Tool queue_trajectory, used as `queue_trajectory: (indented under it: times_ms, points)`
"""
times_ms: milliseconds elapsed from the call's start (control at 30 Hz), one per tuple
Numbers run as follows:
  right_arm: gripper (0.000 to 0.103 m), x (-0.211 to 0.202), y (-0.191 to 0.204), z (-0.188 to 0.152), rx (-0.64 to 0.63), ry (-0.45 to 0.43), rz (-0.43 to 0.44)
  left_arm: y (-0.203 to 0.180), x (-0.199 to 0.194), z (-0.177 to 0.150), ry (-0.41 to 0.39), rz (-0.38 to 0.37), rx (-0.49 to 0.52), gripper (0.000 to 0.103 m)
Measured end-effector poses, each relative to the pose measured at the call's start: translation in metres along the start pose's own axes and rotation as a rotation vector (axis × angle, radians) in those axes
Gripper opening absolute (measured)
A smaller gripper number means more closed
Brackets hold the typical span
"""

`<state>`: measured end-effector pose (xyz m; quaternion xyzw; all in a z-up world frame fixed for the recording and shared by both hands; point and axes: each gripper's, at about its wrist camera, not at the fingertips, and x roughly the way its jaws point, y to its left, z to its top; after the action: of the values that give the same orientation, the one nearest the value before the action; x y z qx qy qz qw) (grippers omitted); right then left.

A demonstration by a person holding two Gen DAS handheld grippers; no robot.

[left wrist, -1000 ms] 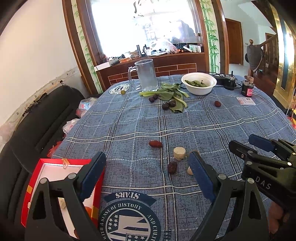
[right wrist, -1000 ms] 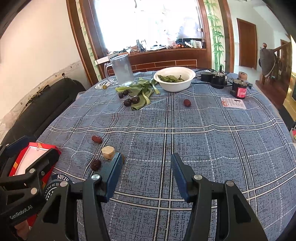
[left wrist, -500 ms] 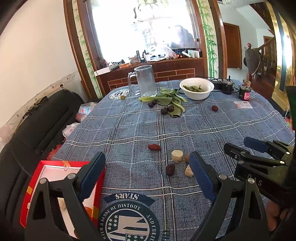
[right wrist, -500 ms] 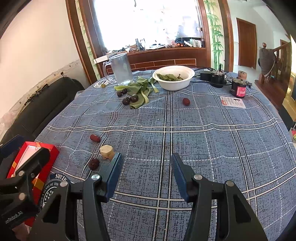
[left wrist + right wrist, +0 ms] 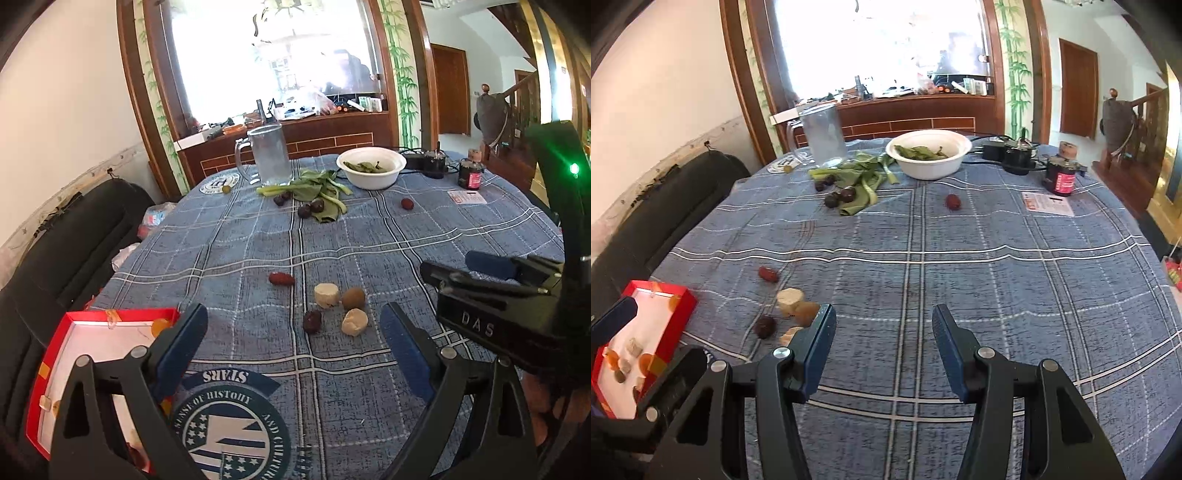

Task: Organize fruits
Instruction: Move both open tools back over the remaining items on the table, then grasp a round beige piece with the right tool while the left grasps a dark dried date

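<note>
On the table (image 5: 424,236), under a blue checked cloth, a small cluster of fruit lies just ahead of my left fingers (image 5: 293,341). I hold those fingers wide apart with nothing between them, hovering above the cloth. Between their tips I see a dark wrinkled date (image 5: 312,320), a pale cut piece (image 5: 354,322), a second pale round slice (image 5: 326,295) and a brownish round fruit (image 5: 353,298), all close together, some nearly touching. A red date (image 5: 281,278) lies a little farther off to the left of them.

My right fingers (image 5: 884,349) stand at a middling spread, empty, over bare cloth; the same cluster sits just beside the left one of them. From the left view the right tool shows at the right edge, marked with letters.

At the near left corner of the table sits a red box (image 5: 687,301), white inside, holding a few small pieces, some orange and some pale; I cannot tell what they are, since the view there is small and partly hidden by my left tool.

Far across the table stands a glass mug (image 5: 269,155), and beside it a white bowl (image 5: 371,179) with green leaves inside. Leafy greens (image 5: 314,190) lie on the cloth between mug and bowl, with several dark plums (image 5: 310,208) on or touching them. One more red fruit (image 5: 406,203) lies alone to the right of the greens, well apart from the near cluster. A small dark jar (image 5: 469,176) stands by the far right edge.
</note>
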<state>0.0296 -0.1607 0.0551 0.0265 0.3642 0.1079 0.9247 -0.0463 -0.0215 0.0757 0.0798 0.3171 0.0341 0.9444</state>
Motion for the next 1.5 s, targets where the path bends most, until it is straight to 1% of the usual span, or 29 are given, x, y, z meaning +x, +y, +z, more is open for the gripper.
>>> queue_trajectory:
  times_ms: [100,233,467,933,1100,1200,1333,1433,1500]
  points:
    - [0.054,0.000,0.001,0.000,-0.015,-0.008,-0.014,-0.003,0.008,-0.003,0.035,-0.022,0.002,0.095]
    - [0.054,0.000,0.000,0.000,-0.032,-0.017,-0.055,-0.007,0.014,-0.006,0.051,-0.036,0.010,0.095]
    - [0.054,0.005,-0.001,-0.001,-0.033,-0.002,-0.057,-0.003,0.031,-0.010,0.085,-0.051,-0.009,0.095]
    - [0.054,0.028,-0.002,-0.006,-0.030,0.075,-0.057,0.012,0.064,-0.020,0.155,-0.087,-0.059,0.095]
    - [0.054,0.034,-0.003,-0.009,-0.022,0.093,-0.043,0.019,0.071,-0.022,0.179,-0.096,-0.073,0.095]
    - [0.054,0.037,-0.004,-0.011,-0.004,0.108,-0.023,0.031,0.072,-0.021,0.181,-0.074,-0.084,0.095]
    - [0.054,0.042,0.005,-0.012,0.035,0.149,0.075,0.061,0.077,-0.022,0.196,-0.006,-0.112,0.095]
    - [0.054,0.048,0.015,-0.012,0.052,0.191,0.123,0.076,0.077,-0.021,0.204,0.036,-0.119,0.095]
    - [0.054,0.050,0.024,-0.011,0.036,0.205,0.139,0.082,0.075,-0.021,0.199,0.046,-0.119,0.095]
